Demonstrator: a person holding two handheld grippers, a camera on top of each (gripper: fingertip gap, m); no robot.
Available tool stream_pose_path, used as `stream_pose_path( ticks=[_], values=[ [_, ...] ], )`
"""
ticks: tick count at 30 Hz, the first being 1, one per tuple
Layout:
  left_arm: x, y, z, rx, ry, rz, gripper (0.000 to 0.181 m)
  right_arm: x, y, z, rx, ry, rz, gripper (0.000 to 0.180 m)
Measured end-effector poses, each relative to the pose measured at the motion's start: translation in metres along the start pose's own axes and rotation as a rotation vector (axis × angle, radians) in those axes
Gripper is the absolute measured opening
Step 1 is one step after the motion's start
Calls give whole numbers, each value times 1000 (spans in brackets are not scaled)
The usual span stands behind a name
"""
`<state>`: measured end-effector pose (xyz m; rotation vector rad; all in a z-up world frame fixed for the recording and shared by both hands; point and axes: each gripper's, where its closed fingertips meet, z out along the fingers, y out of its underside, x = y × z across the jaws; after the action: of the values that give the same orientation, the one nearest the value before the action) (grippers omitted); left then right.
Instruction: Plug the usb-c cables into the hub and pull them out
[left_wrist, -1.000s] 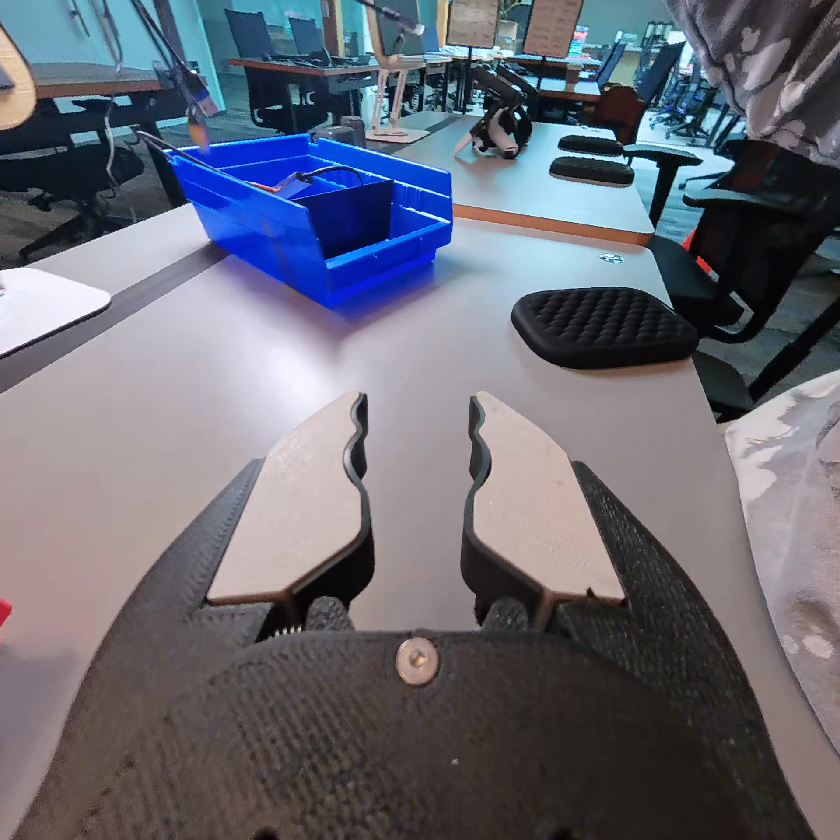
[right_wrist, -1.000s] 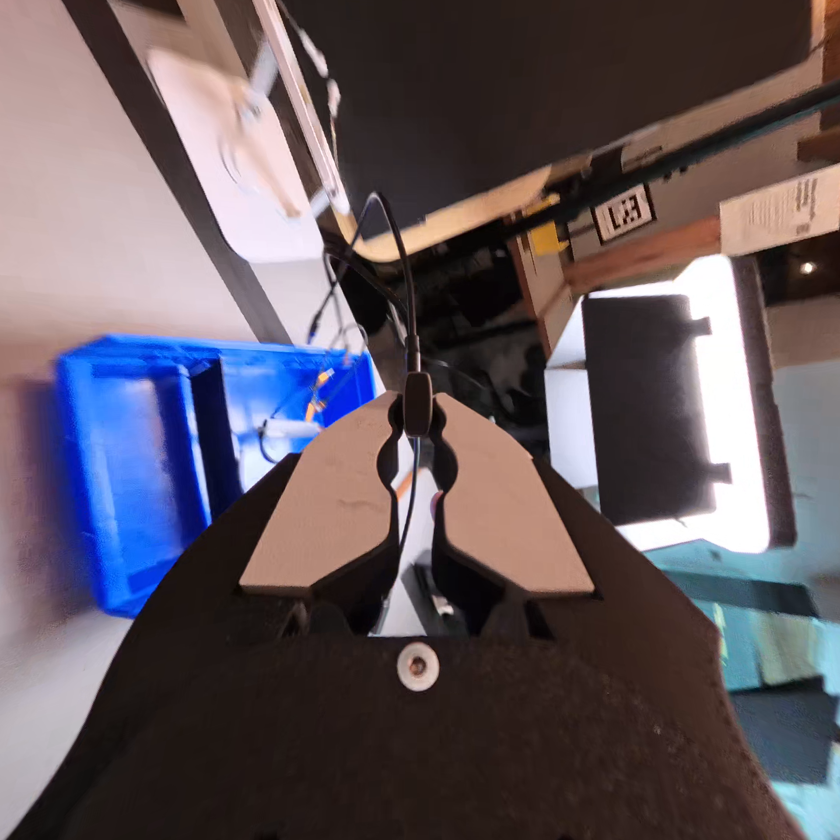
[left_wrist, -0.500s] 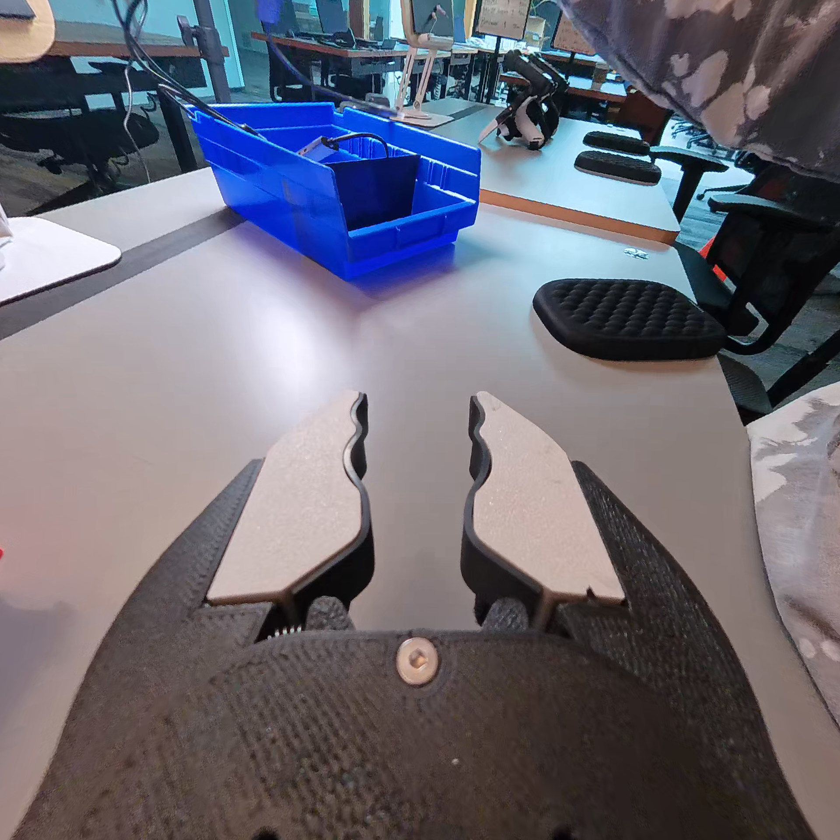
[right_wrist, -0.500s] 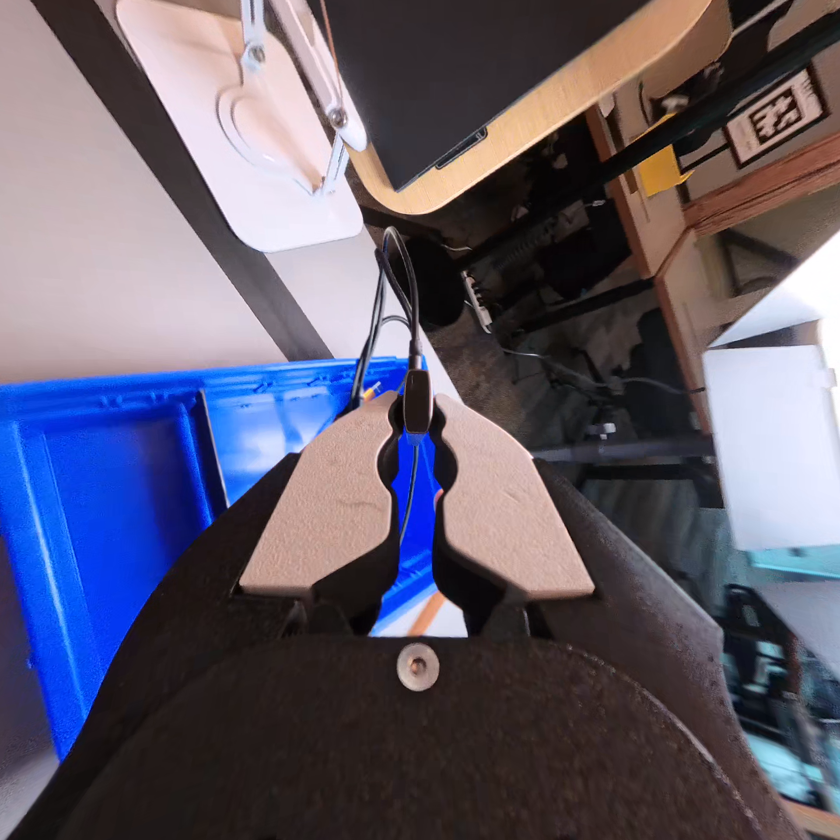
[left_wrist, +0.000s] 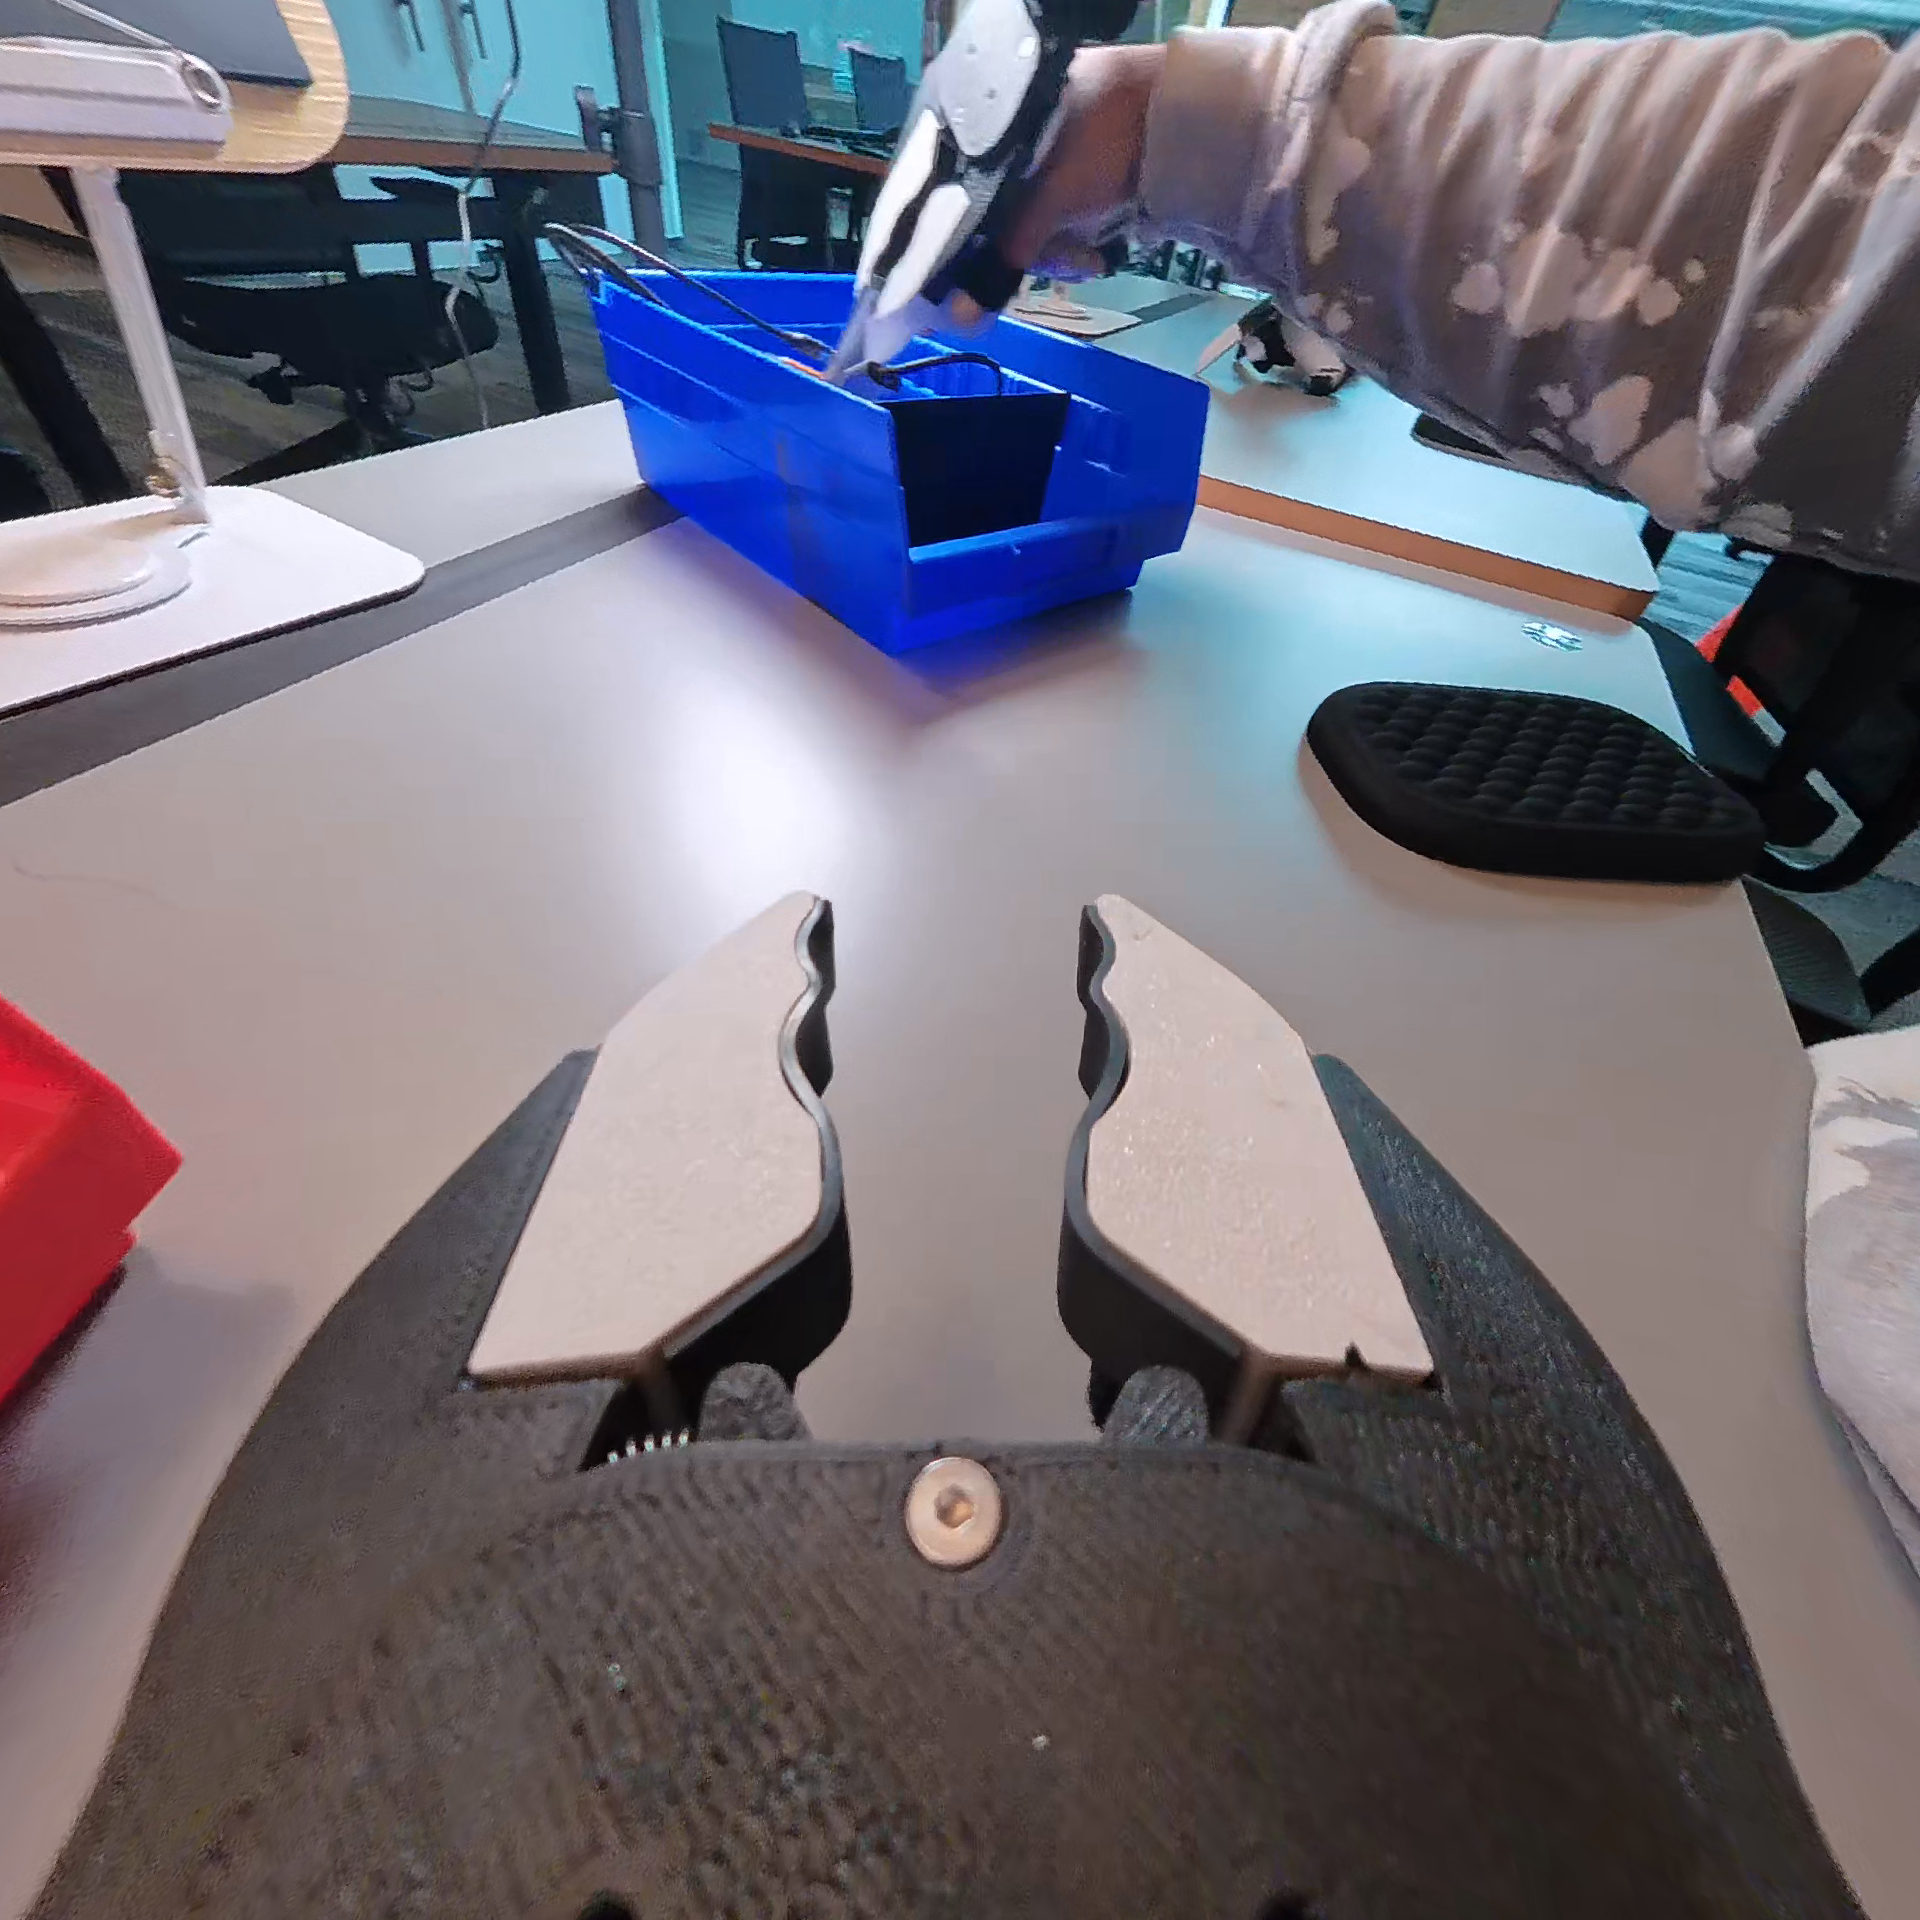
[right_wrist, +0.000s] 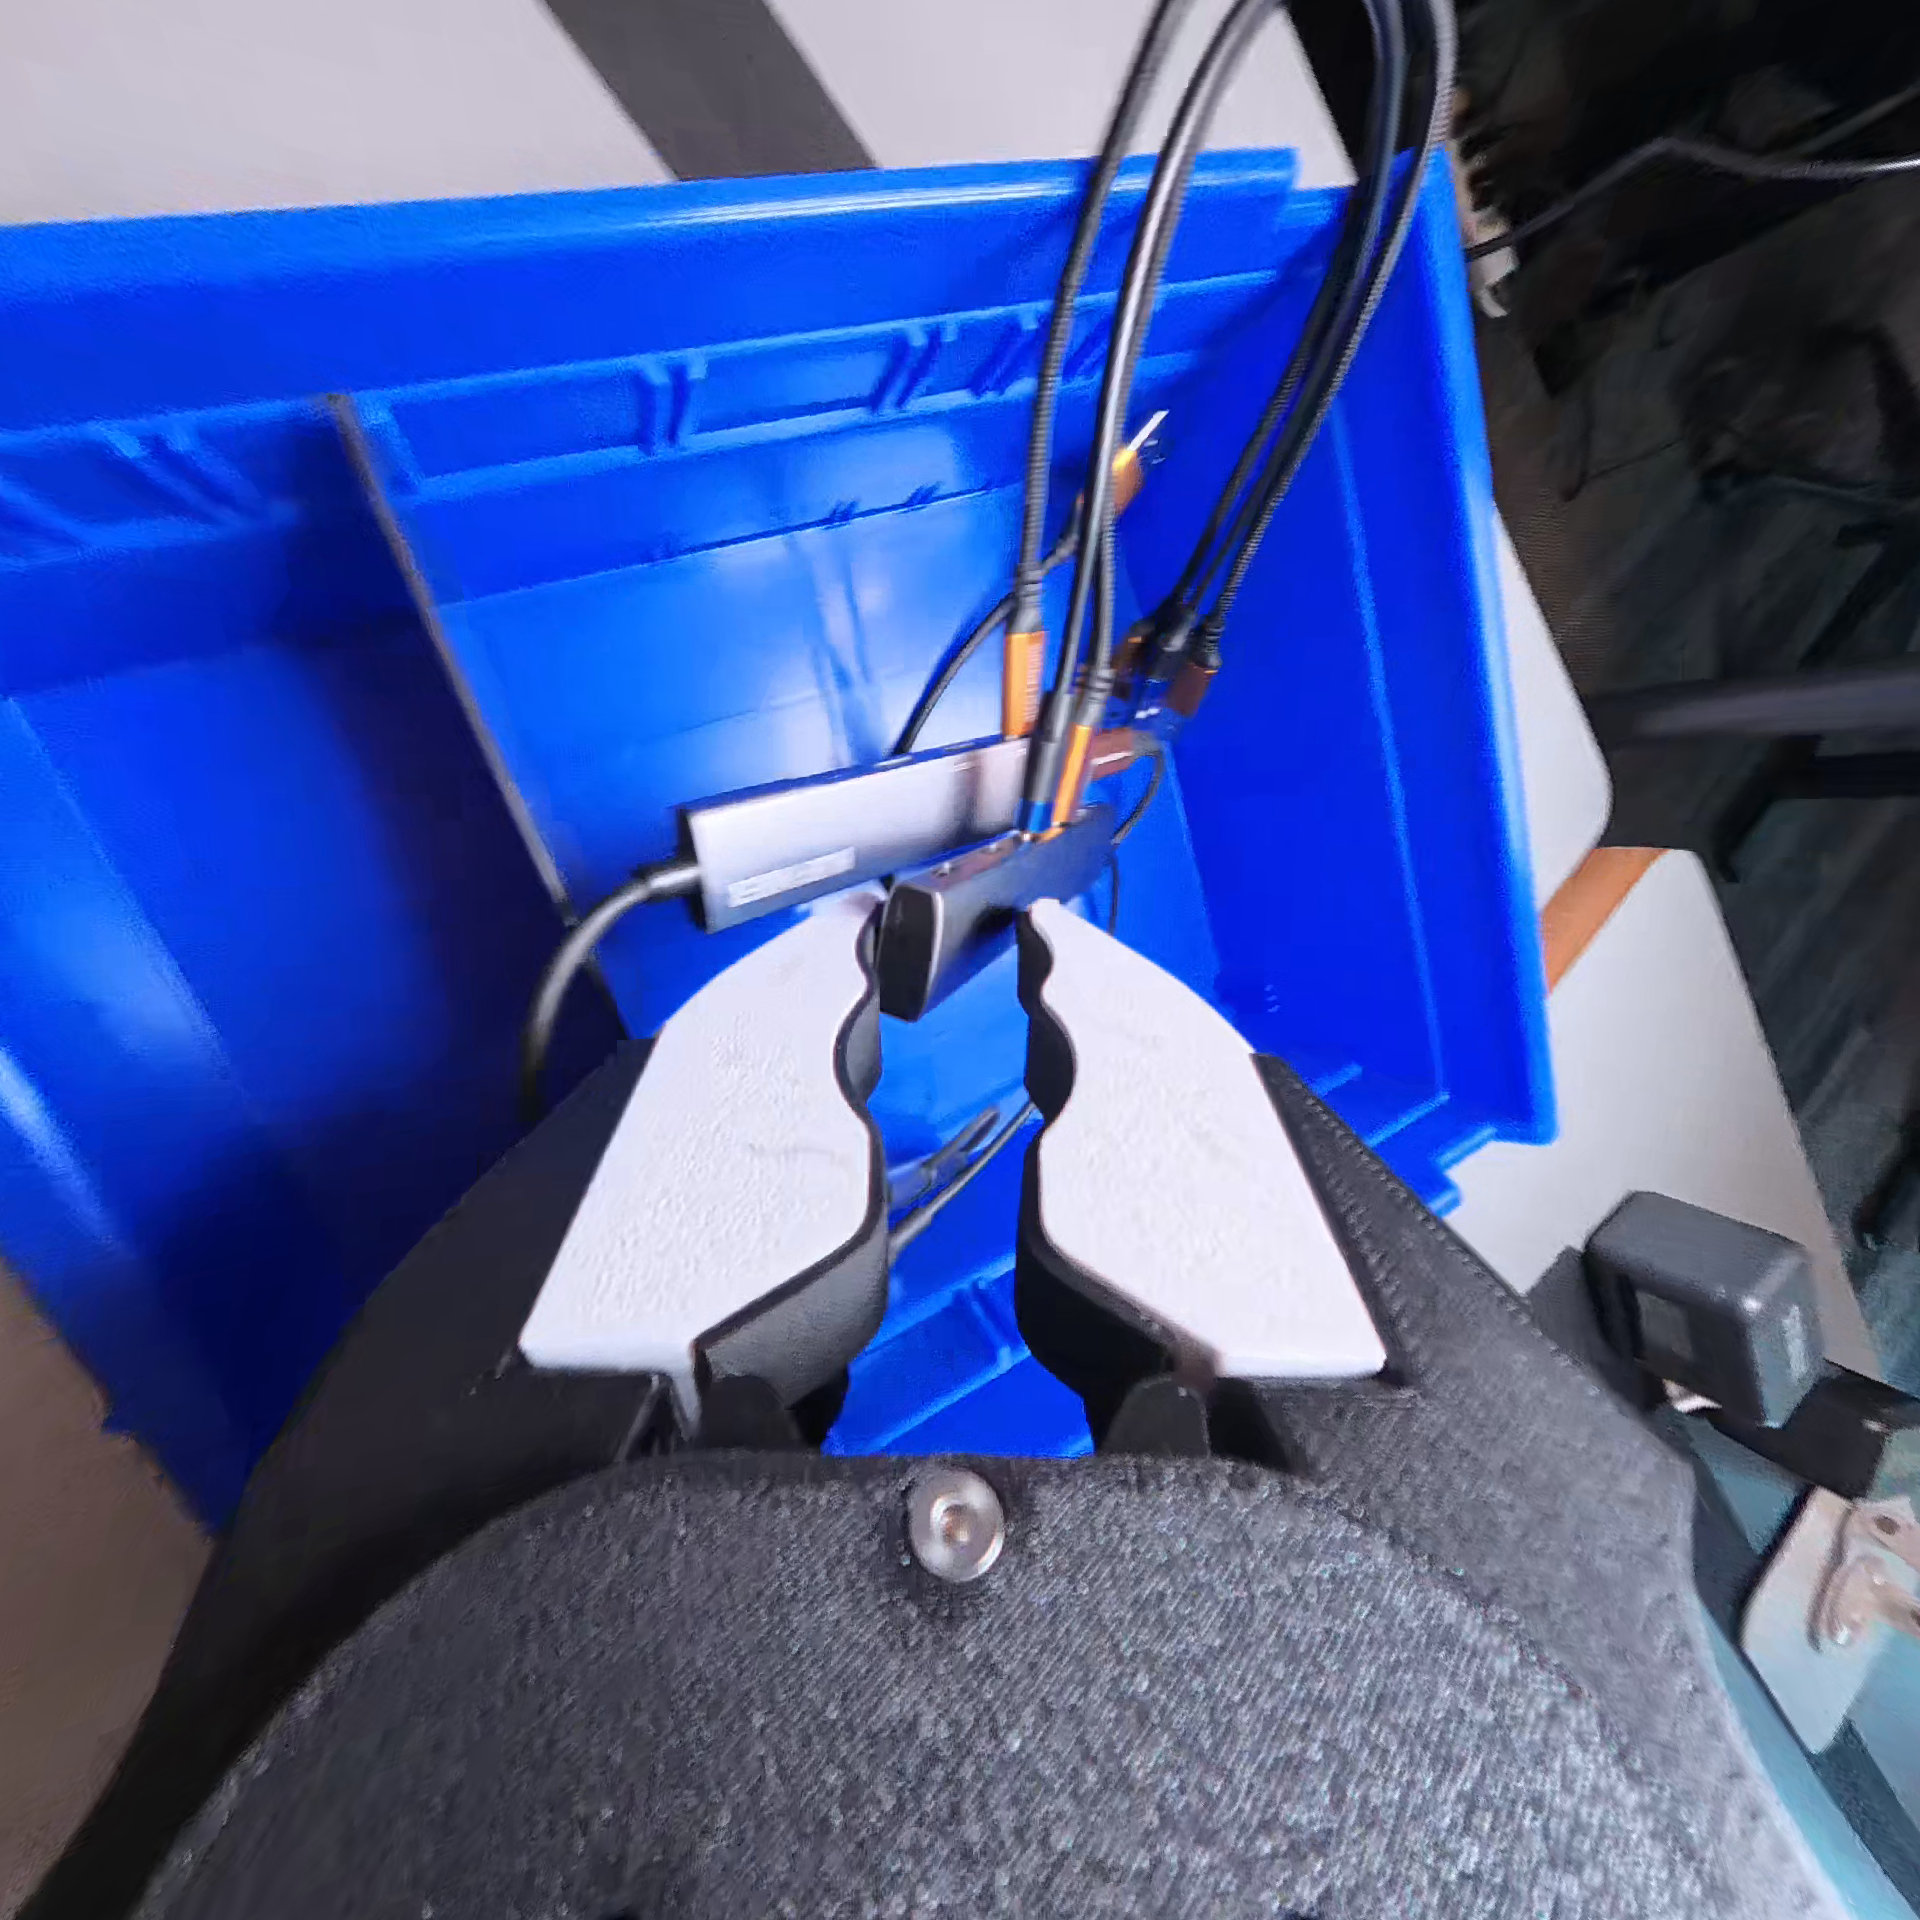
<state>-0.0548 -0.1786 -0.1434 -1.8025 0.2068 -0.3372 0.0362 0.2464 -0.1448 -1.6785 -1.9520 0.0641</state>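
The right tongs (right_wrist: 940, 961), released over the hub (right_wrist: 977, 904) in the blue bin (right_wrist: 312, 727), could snag the cables (right_wrist: 1101, 540); left tongs (left_wrist: 954, 1003) wait open.

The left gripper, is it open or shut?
Open. The left gripper has its fingers spread apart with bare table between them, holding nothing.
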Motion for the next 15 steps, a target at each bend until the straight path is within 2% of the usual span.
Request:
stream_pose_path(
  ticks=[5, 11, 15],
  values=[
    [-12, -3, -3, 10, -65, -14, 47, -15, -5, -38, 91, -48, 19, 43],
    [-16, -2, -3, 1, -95, -7, 48, -32, -28, -107, 408, 77, 73, 39],
    [-19, -5, -4, 1, -123, 6, 48, -72, -27, -128, 553, 113, 115, 39]
  ],
)
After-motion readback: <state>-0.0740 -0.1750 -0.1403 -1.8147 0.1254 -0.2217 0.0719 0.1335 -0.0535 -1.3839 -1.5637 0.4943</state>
